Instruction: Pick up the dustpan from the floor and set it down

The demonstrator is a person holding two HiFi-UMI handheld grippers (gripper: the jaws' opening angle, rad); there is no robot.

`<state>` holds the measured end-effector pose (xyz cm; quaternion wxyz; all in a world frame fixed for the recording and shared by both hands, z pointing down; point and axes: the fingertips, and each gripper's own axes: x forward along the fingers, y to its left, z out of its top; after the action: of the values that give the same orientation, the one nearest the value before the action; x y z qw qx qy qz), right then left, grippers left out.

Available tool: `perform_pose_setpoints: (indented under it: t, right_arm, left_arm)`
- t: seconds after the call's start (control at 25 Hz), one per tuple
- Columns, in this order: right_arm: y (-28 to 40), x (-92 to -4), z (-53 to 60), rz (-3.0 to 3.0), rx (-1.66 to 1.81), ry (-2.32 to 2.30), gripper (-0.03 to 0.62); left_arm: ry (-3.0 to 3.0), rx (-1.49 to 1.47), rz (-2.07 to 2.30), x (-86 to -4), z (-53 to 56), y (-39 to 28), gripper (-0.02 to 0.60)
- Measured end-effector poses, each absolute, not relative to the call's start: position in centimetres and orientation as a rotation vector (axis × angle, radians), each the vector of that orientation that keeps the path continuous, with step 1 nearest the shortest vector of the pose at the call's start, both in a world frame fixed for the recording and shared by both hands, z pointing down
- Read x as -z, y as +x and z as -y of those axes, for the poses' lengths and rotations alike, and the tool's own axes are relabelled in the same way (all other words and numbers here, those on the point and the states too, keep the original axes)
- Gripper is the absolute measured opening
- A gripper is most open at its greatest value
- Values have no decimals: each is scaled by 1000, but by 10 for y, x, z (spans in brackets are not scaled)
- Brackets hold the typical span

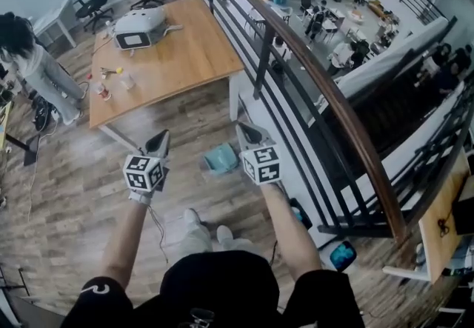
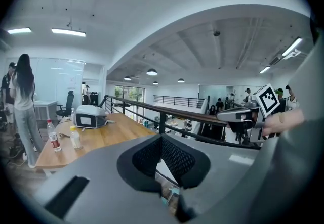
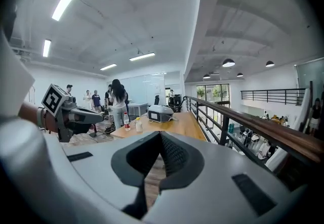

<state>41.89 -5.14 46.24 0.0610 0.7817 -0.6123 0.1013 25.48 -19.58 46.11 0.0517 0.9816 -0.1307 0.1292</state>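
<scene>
Your left gripper (image 1: 158, 143) and right gripper (image 1: 249, 132): both closed, nothing held. Teal dustpan (image 1: 221, 158) lies on the wood floor (image 1: 89, 171) below, between them, beside the table (image 1: 185, 52) leg.

right tool (image 3: 161, 136) jaws together, empty | wooden table (image 3: 183, 124) ahead | handrail (image 3: 263, 132) at right

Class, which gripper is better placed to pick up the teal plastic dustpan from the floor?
Probably right: in the head view the teal plastic dustpan shows nearer the right gripper than the left gripper. Both shut, empty.
</scene>
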Motion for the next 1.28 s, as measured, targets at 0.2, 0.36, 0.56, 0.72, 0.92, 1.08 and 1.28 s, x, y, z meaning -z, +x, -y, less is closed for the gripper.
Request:
perform_pose_setpoints:
  t: [0.2,0.36,0.56,0.72,0.92,1.08,1.28]
  right_arm:
    - [406,-441,41,1893,-271,2324,-5]
    - [397,-438,48,1927,-265,2294,-5]
    - [385,-438,43,1959,-284,2263,-5]
    - [384,-436,43,1981,-286,2263,-5]
    - [384,-443,40,1981,-313,2254,-5]
    - [384,-443,37,1969,-300,2258,-5]
    - [382,-444,34,1958,-306,2251,-5]
  left_arm:
    - [2987,-349,434,-442,185,231,-2]
    - [2975,-343,459,-441,189,223,-2]
    - [2969,-337,454,-444,178,220,-2]
    - [2970,-328,452,-438,174,219,-2]
    - [2968,-322,447,-439,174,221,-2]
    - [2962,-325,432,-443,171,222,-2]
    - [2964,-347,406,-448,167,223,-2]
